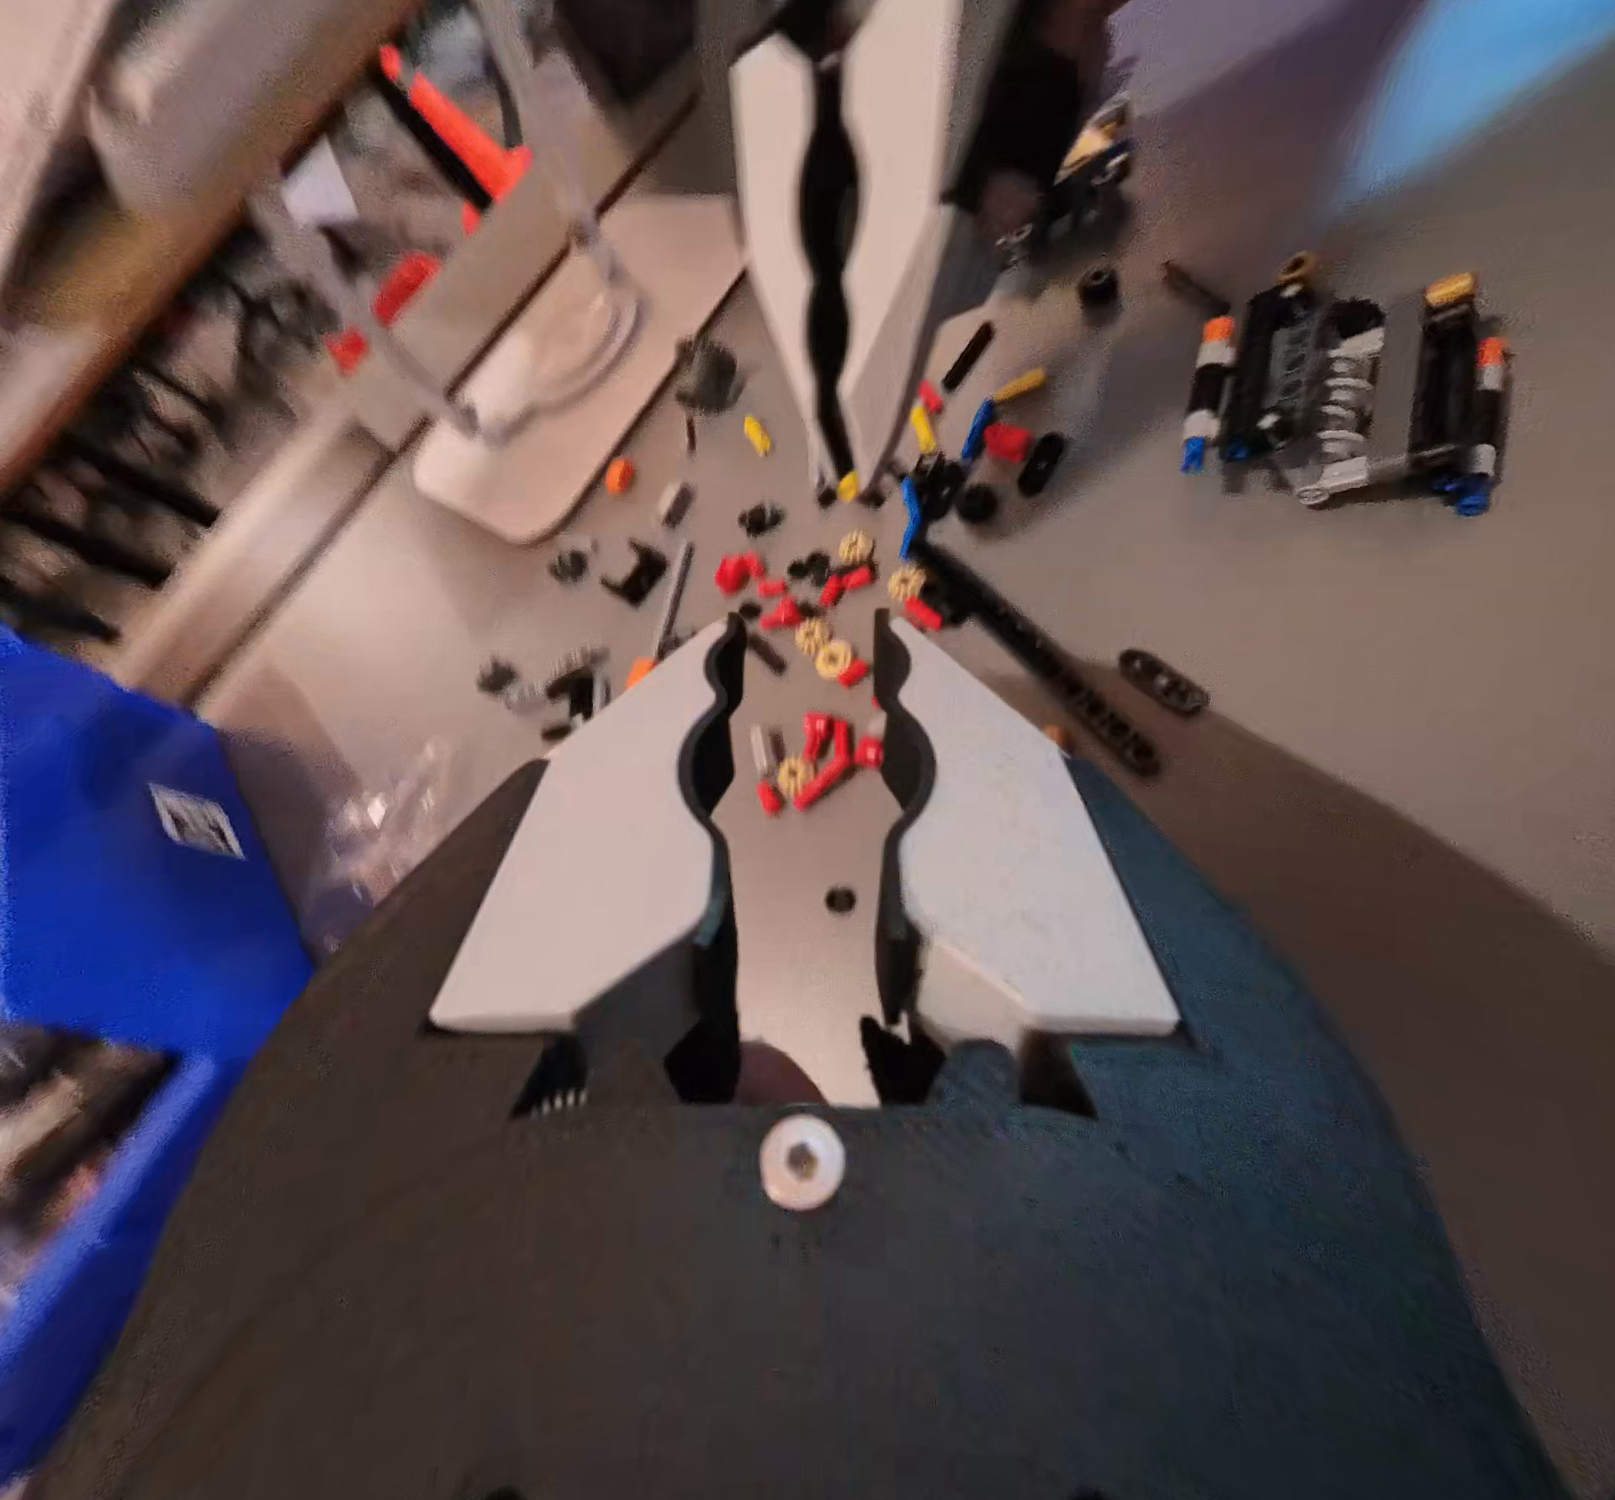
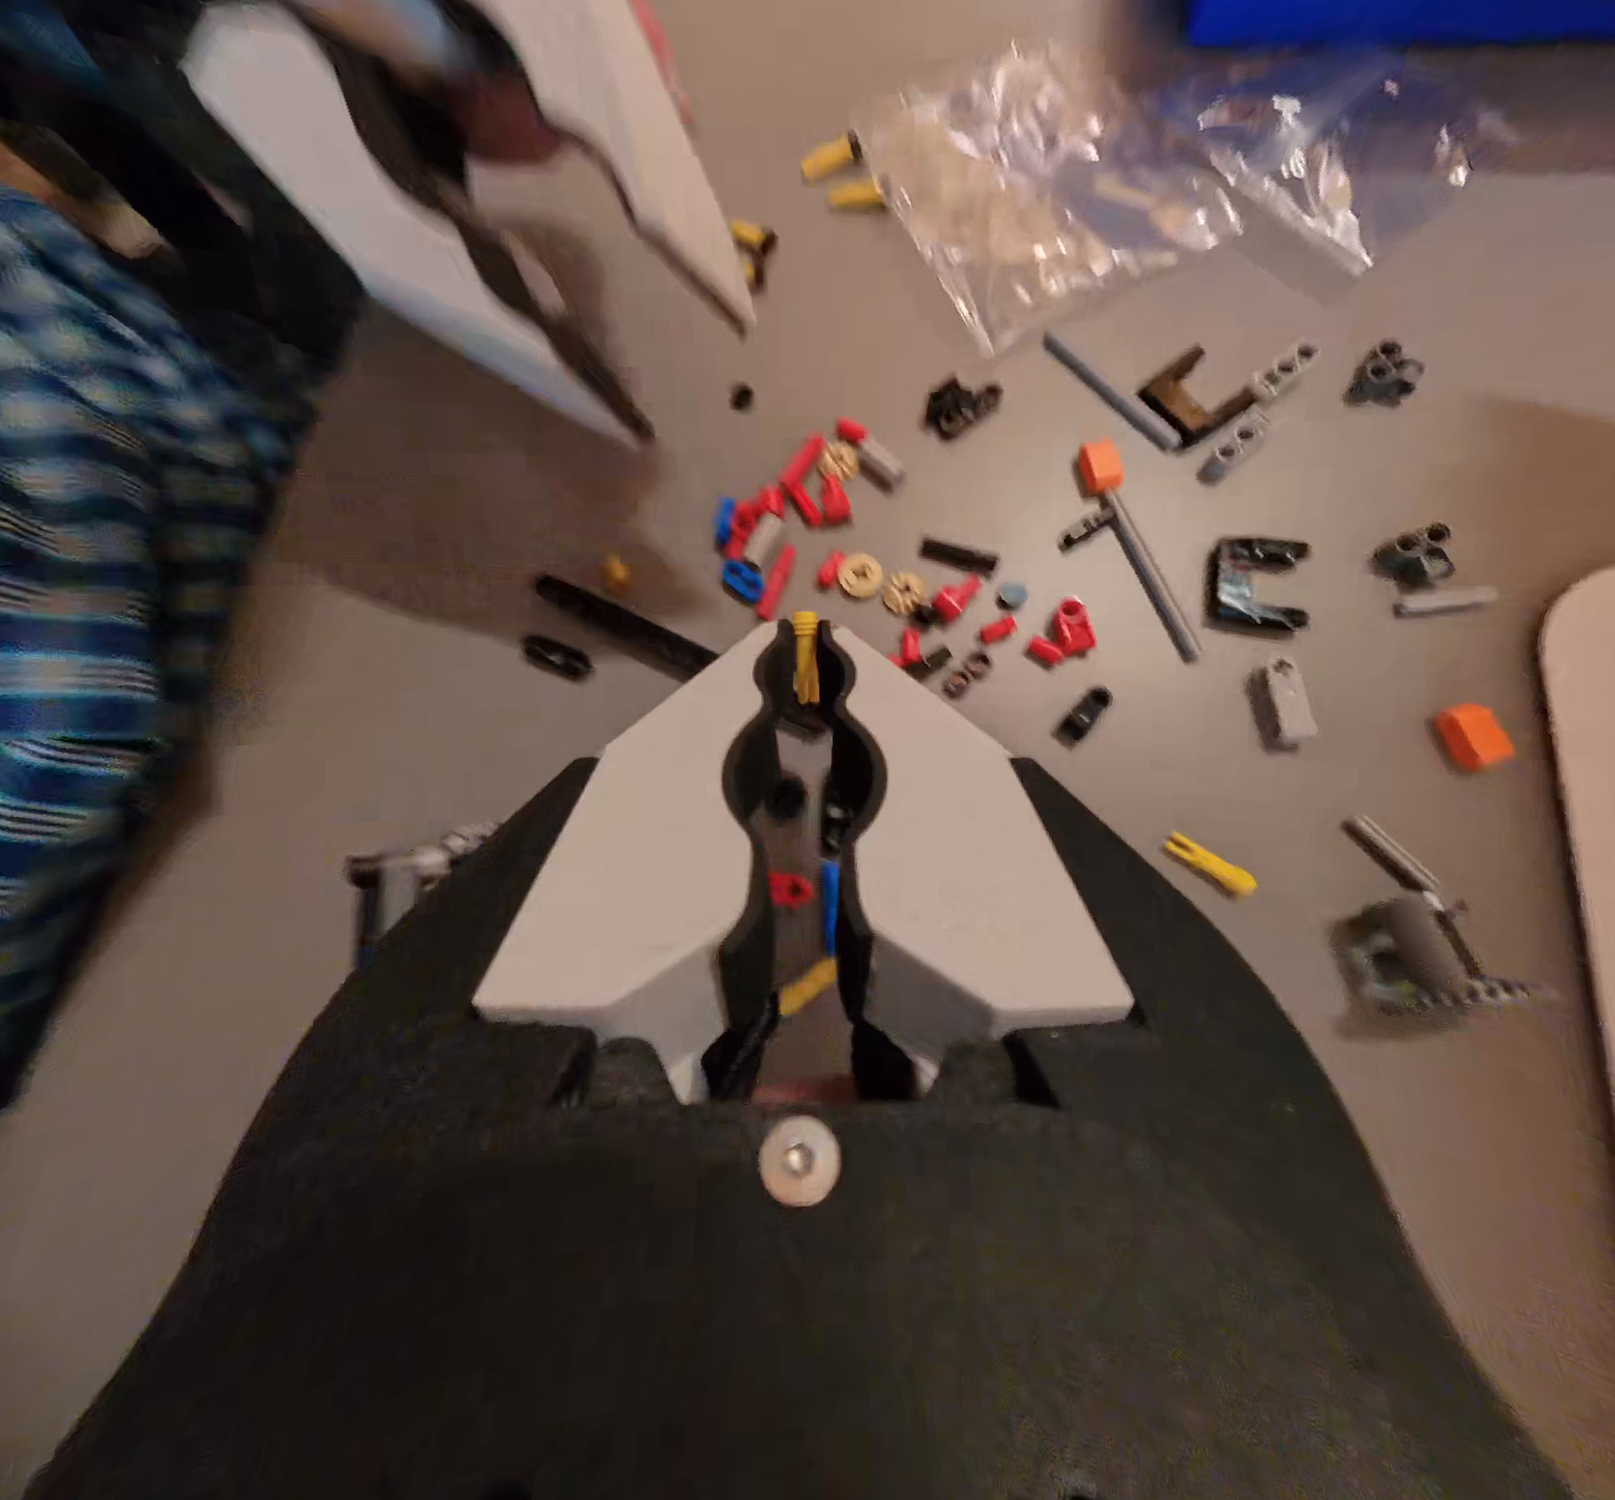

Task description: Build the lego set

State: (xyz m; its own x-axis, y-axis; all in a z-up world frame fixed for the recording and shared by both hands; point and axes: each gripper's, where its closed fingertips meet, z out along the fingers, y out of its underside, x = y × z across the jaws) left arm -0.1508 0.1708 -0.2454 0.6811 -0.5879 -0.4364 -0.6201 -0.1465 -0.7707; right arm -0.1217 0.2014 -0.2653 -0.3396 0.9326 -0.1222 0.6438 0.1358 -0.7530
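Observation:
My left gripper [image 1: 808, 628] is open and empty, held above a scatter of small red pins [image 1: 821, 767] and tan gears [image 1: 826, 654] on the grey table. My right gripper [image 2: 806, 641] is shut on a small yellow pin [image 2: 806, 658] that stands between its fingertips, above the red pieces [image 2: 817, 488]. In the left wrist view the right gripper [image 1: 837, 466] points down from the top with the yellow pin [image 1: 848, 484] at its tip. The left gripper [image 2: 690, 374] shows open at the top left of the right wrist view. A part-built black and grey assembly [image 1: 1346, 400] lies at the right.
A blue box [image 1: 131, 890] stands at the left, and a crumpled clear bag [image 2: 1092, 164] lies before it. A long black beam [image 1: 1031, 654], grey axles [image 2: 1145, 575], black frames [image 2: 1258, 584] and orange pieces [image 2: 1472, 737] lie about. A pale board [image 1: 568, 427] bears a clear glass [image 1: 542, 322]. A person's patterned sleeve [image 2: 87, 497] is at the left. The gap from one gripper's tips to the other's is roughly 6 cm.

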